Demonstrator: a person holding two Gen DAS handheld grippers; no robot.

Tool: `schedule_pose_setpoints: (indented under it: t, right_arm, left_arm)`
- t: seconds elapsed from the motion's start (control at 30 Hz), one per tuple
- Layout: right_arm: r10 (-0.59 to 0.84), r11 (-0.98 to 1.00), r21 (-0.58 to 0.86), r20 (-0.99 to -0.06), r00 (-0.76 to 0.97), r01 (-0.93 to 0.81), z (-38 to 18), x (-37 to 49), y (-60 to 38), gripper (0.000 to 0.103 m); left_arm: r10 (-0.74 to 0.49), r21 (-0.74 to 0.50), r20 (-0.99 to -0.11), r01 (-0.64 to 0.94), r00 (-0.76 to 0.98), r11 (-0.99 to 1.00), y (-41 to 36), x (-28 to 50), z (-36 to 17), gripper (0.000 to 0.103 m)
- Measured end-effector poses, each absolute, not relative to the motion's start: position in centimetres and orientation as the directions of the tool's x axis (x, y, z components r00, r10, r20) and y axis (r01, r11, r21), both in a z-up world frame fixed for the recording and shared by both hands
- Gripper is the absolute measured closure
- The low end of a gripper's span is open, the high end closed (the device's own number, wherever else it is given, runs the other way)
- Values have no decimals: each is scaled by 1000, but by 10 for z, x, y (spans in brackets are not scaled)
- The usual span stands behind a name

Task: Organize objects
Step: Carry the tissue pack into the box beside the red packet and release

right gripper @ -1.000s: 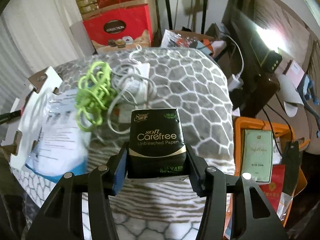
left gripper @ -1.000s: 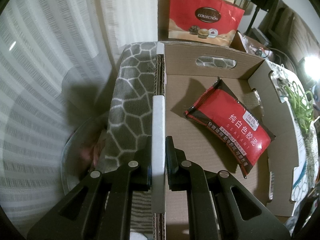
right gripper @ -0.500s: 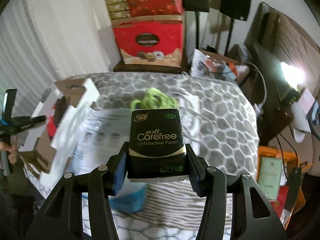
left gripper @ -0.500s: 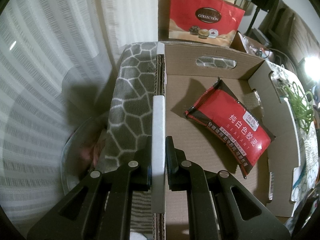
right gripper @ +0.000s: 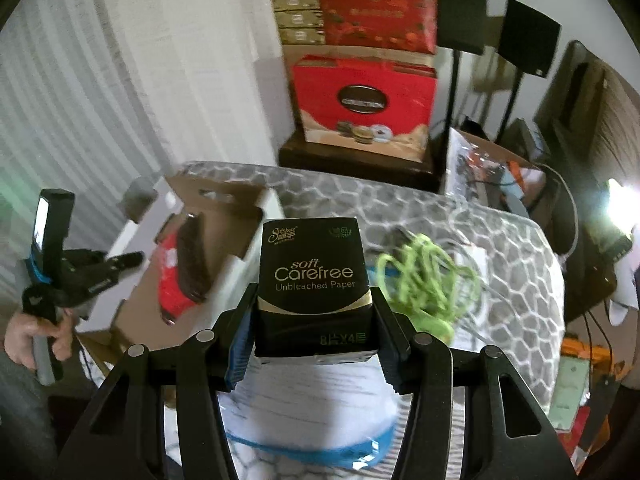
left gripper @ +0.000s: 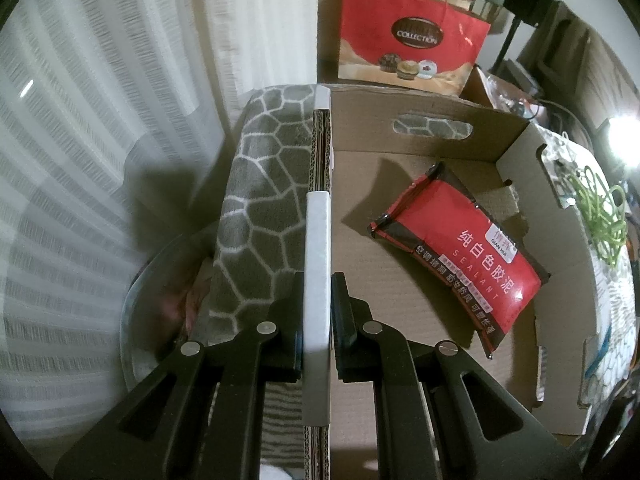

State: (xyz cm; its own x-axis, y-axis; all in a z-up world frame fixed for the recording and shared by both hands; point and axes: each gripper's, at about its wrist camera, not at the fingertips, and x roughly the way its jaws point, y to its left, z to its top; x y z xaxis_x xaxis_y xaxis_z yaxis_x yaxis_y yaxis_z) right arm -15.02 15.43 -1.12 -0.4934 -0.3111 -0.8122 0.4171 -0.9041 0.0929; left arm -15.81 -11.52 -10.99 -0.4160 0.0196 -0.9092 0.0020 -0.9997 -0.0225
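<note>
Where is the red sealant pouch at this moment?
The red sealant pouch lies flat on the floor of the open cardboard box, right of the wall that the left gripper clamps.

Left wrist view sits tight over the cardboard box (left gripper: 420, 264); right wrist view looks across it (right gripper: 208, 248) from farther back.

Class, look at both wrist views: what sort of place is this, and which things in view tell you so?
Most likely a lived-in room at home, used partly for storage. Clues: the pale curtain, the stacked red gift boxes against the wall, and a patterned blanket strewn with cables and a cardboard box.
</note>
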Motion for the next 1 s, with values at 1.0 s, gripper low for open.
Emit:
schedule_pose_setpoints:
  t: [1.0]
  right_arm:
    - [-315,-851,70,-860,-400,520,-56,-197,22,49]
  left_arm:
    - [43,-54,-909,14,-415,-998,-122,-161,-112,93]
